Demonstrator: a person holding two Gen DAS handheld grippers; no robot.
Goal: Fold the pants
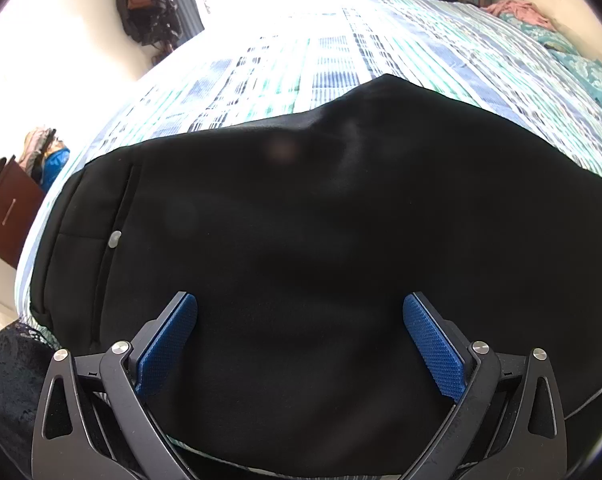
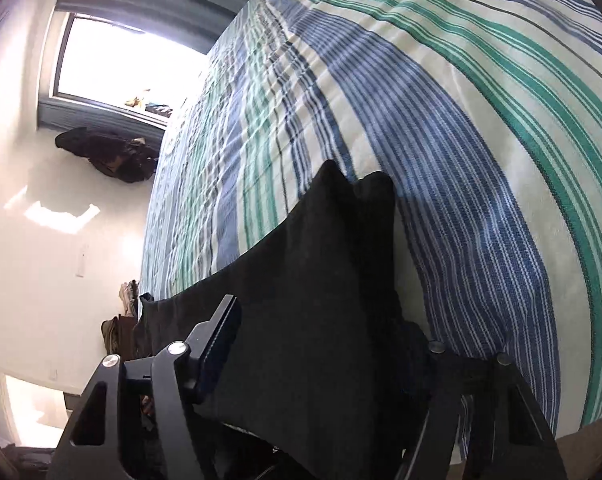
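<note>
Left gripper (image 1: 300,344): black frame, blue ribbed pads (image 1: 169,344), jaws spread wide, poised over the cloth with nothing caught between them. Pants (image 1: 301,220): black, spread flat across the near part of the bed and filling most of the left wrist view; a small pale button (image 1: 115,239) beside a seam toward the left end; far edge rising to a soft hump near the middle. Right gripper (image 2: 321,344): black, rolled onto its side, jaws about half apart with a fold of the black cloth (image 2: 301,300) lying between them; the far finger is lost in dark fabric, so whether the pads press on the cloth cannot be told. Two dark corners of the cloth (image 2: 353,188) stand up just past this gripper. Bedspread (image 1: 341,52): white with blue and green stripes, covering the bed beneath the pants. Pile of pink and teal cloth (image 1: 517,10): far right corner of the bed. Dark bags (image 1: 149,8): hanging on the wall beside a bright window (image 2: 117,60). Brown cabinet (image 1: 9,216): left of the bed, clothes heaped on top.
</note>
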